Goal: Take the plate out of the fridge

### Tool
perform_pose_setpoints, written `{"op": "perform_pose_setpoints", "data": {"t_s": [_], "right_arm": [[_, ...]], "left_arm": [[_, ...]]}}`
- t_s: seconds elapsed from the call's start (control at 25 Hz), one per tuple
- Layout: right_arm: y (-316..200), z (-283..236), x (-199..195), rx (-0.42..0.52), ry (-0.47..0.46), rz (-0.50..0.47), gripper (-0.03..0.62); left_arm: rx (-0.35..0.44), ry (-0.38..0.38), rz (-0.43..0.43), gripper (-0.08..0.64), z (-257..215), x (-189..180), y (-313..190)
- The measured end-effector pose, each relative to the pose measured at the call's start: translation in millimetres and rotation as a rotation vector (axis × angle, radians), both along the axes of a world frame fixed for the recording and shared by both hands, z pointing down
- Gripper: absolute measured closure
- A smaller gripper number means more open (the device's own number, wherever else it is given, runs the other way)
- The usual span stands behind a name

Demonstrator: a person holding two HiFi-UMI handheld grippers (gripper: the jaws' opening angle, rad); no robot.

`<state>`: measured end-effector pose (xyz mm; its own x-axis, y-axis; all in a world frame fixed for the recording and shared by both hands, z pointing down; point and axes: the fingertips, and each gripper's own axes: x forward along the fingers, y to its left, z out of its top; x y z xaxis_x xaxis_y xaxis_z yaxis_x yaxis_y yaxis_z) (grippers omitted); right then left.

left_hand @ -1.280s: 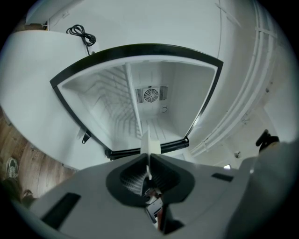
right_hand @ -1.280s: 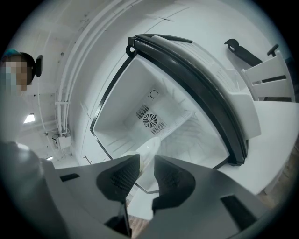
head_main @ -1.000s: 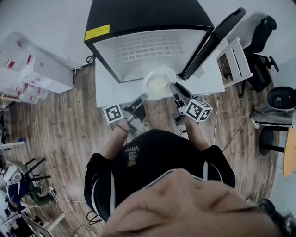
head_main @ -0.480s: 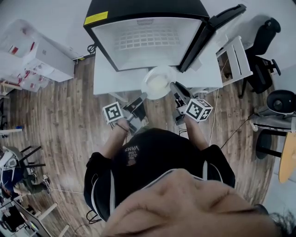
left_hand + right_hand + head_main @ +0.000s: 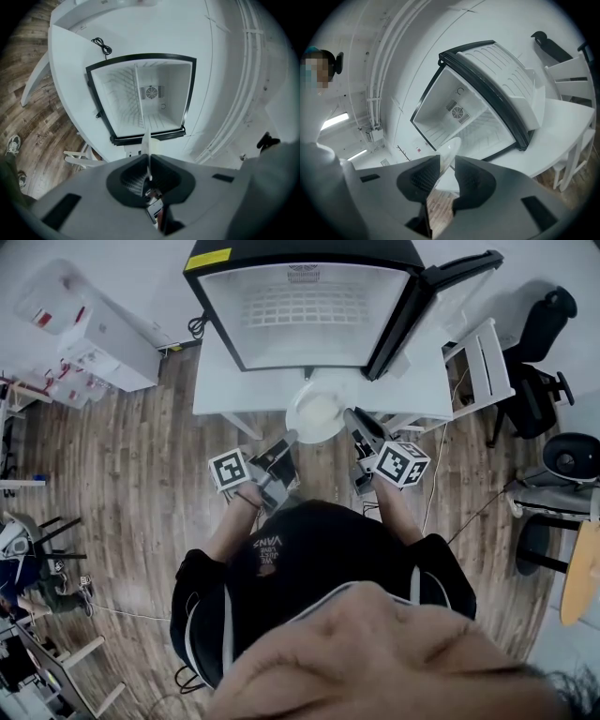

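Note:
A white plate [image 5: 319,413] hangs over the front edge of the white table [image 5: 216,381], in front of the open black mini fridge [image 5: 305,306]. My left gripper [image 5: 289,437] is shut on the plate's left rim, which shows as a thin white edge [image 5: 146,140] between the jaws. My right gripper [image 5: 350,418] grips the right rim, and the plate [image 5: 450,149] leans against one pad there. The fridge [image 5: 145,98] looks bare inside, and its door [image 5: 501,79] swings out to the right.
A white chair [image 5: 483,362] and a black office chair [image 5: 544,334] stand right of the table. White boxes [image 5: 94,338] sit at the left on the wood floor. A person [image 5: 318,65] shows at the upper left of the right gripper view.
The fridge and table have slid farther from me in the head view. The plate, held by both grippers, has come away from the fridge mouth to the table's front edge.

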<state>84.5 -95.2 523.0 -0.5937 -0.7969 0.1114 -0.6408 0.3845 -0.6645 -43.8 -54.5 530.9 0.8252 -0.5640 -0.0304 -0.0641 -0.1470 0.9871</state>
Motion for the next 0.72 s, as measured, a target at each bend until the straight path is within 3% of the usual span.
{"op": "perform_pose_setpoints", "data": {"t_s": [0.72], "right_arm": [[30.5, 6.4, -3.8, -0.008, 0.013, -0.053, 0.489]], "left_arm": [[-0.006, -0.005, -0.044, 0.528, 5.9, -2.3, 35.4]]}}
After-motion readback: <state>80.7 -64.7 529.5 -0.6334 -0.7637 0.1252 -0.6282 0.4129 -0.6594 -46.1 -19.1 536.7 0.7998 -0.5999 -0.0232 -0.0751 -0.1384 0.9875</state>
